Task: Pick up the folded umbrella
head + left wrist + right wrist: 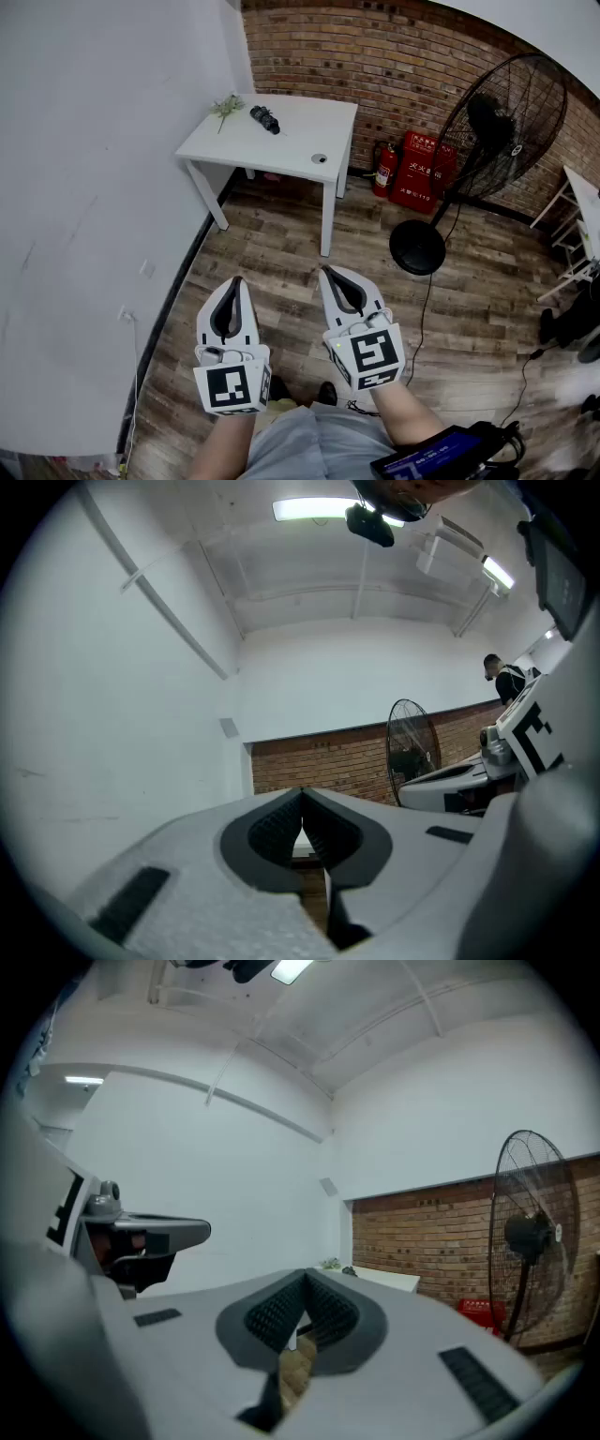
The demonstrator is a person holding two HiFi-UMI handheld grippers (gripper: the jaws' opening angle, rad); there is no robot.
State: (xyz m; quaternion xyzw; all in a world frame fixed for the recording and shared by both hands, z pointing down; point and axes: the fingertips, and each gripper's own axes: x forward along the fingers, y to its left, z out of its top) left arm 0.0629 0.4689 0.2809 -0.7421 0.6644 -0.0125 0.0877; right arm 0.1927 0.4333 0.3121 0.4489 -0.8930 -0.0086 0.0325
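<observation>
Left gripper (235,279) and right gripper (326,271) are both closed and empty, held level well short of the table (291,141). The folded umbrella (264,119) lies near the table's far edge, left of centre, beside a green sprig (228,105). Advised: approach, open one gripper on the way in, and close across the umbrella's middle, clear of the sprig.

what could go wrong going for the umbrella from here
Both the left gripper and right gripper have jaws shut and empty; if not opened in time, they may just shove the folded umbrella along the white table. The plant sprig lies close beside the umbrella and could get knocked or caught.
</observation>
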